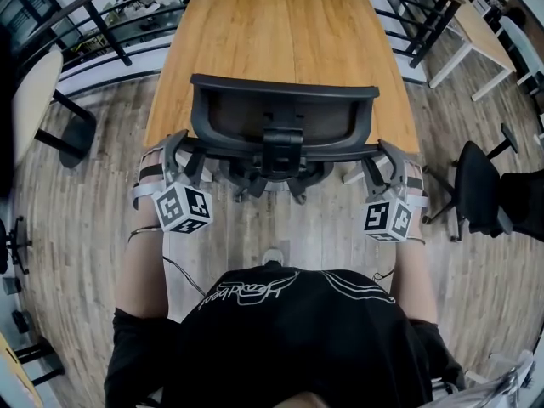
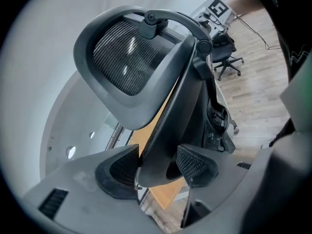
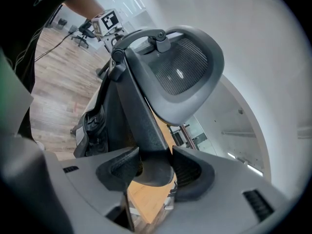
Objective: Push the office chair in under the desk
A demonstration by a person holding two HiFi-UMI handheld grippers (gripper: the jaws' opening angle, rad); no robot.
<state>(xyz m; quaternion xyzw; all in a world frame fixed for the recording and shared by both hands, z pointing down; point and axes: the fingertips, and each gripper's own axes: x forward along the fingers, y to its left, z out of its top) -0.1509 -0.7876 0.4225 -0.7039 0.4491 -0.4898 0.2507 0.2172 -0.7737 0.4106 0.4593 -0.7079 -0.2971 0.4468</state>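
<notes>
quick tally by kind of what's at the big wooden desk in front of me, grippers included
desk: 1
office chair: 1
grippers: 2 (left gripper, right gripper, jaws of both closed on the office chair)
total: 4

1. Looks like an open-plan office.
2. Wooden desk (image 1: 280, 41) with a black mesh-back office chair (image 1: 280, 117) at it.
3. Second swivel chair (image 1: 476, 185) and another desk (image 1: 480, 28) at right.
4. Wood-plank floor (image 1: 76, 228), black railing (image 1: 110, 32) behind.
</notes>
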